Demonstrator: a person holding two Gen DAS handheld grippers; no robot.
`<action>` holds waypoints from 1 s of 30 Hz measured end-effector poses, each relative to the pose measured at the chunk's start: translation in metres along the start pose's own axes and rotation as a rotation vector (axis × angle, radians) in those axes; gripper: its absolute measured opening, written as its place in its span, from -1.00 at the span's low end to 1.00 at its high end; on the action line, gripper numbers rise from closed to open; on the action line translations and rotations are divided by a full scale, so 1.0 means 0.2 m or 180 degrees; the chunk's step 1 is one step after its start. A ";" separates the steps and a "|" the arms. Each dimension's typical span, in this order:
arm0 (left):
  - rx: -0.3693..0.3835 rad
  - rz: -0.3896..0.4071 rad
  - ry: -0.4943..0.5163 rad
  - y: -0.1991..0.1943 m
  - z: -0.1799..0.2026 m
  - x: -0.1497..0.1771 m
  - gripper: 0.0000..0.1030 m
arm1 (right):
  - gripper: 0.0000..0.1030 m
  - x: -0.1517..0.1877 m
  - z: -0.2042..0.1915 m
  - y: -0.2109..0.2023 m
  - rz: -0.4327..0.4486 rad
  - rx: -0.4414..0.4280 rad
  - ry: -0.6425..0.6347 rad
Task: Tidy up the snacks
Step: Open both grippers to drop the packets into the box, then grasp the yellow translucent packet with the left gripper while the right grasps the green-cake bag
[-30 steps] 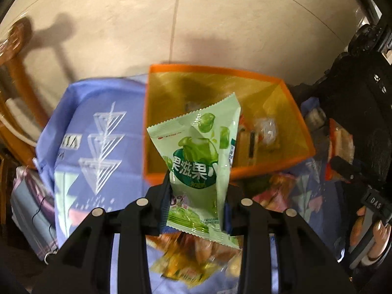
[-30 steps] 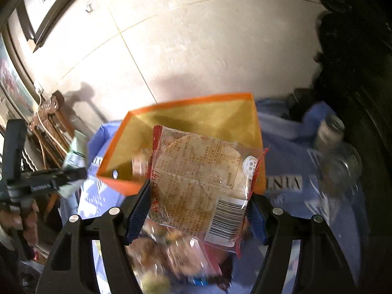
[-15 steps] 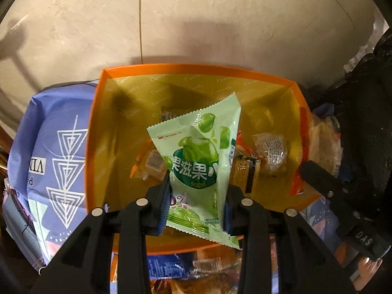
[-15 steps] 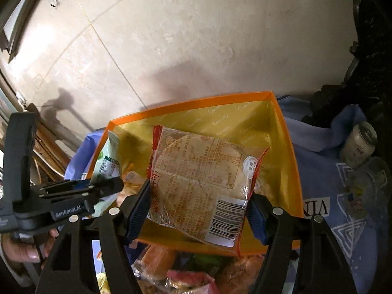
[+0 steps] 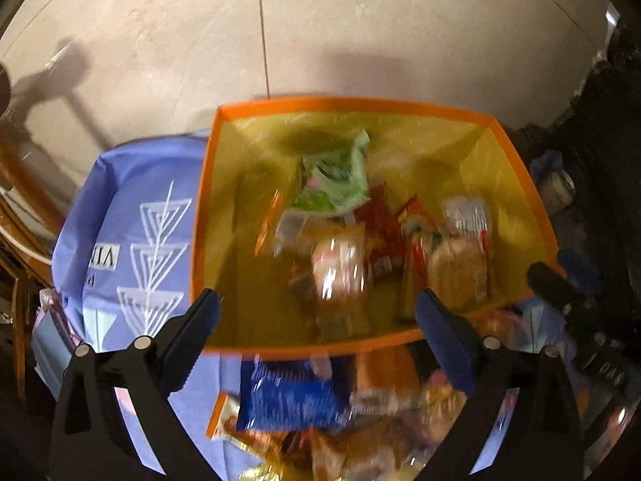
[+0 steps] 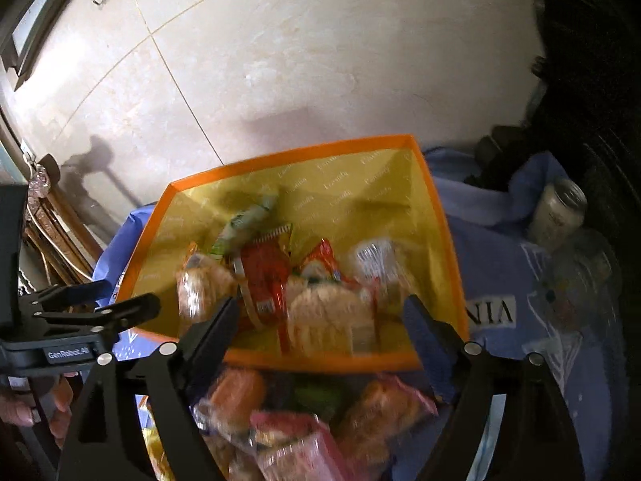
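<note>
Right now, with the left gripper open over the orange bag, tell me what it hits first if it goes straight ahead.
The left gripper points into the orange bag. Going straight on, it would probably first meet the clear-wrapped round snack on the pile inside, though blur makes depth uncertain.

A blue patterned cloth covers the table — a pale jar stands on it near wooden chairs.

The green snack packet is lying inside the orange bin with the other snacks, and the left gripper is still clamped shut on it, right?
Not quite. The left gripper is open and empty, as the left wrist view shows. The green snack packet does lie inside the orange bin with the other snacks.
</note>
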State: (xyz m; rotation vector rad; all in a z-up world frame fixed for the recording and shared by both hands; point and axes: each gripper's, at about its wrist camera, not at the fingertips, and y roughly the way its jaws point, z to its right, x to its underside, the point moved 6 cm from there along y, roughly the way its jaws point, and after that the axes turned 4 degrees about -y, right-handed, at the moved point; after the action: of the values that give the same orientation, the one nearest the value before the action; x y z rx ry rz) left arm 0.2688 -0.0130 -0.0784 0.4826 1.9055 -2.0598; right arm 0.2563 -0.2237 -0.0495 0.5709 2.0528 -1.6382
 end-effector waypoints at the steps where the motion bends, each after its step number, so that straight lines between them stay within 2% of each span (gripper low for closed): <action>1: -0.0011 -0.0017 0.0009 -0.02 -0.01 0.04 0.86 | 0.70 0.04 0.02 -0.04 0.0005 -0.0005 0.0034; 8: -0.0054 -0.0211 -0.0212 -0.09 -0.14 0.39 0.86 | 0.77 0.34 0.07 -0.20 -0.0014 -0.0049 0.0142; 15: -0.0150 -0.0572 -0.0551 0.01 -0.27 0.78 0.86 | 0.77 0.76 -0.04 -0.21 -0.0392 -0.0116 -0.0226; 21: -0.0156 -0.0745 -0.0624 0.07 -0.27 0.94 0.86 | 0.77 0.93 -0.07 -0.24 -0.0559 -0.0181 -0.0241; 27: -0.0106 -0.0842 -0.0606 0.16 -0.21 0.97 0.86 | 0.77 1.01 -0.18 -0.27 -0.0574 -0.0293 -0.0460; 28: -0.0107 -0.0871 -0.0590 0.18 -0.21 0.98 0.84 | 0.77 1.03 -0.21 -0.26 -0.0597 -0.0324 -0.0514; 30: -0.0109 -0.0960 -0.0570 0.24 -0.20 1.00 0.34 | 0.78 1.07 -0.26 -0.25 -0.0680 -0.0402 -0.0586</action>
State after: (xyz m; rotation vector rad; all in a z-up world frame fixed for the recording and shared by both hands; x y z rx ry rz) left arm 0.1104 0.0253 -0.2110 -0.0013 1.9997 -2.1601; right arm 0.0498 -0.1749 -0.1248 0.1551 2.1182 -1.5950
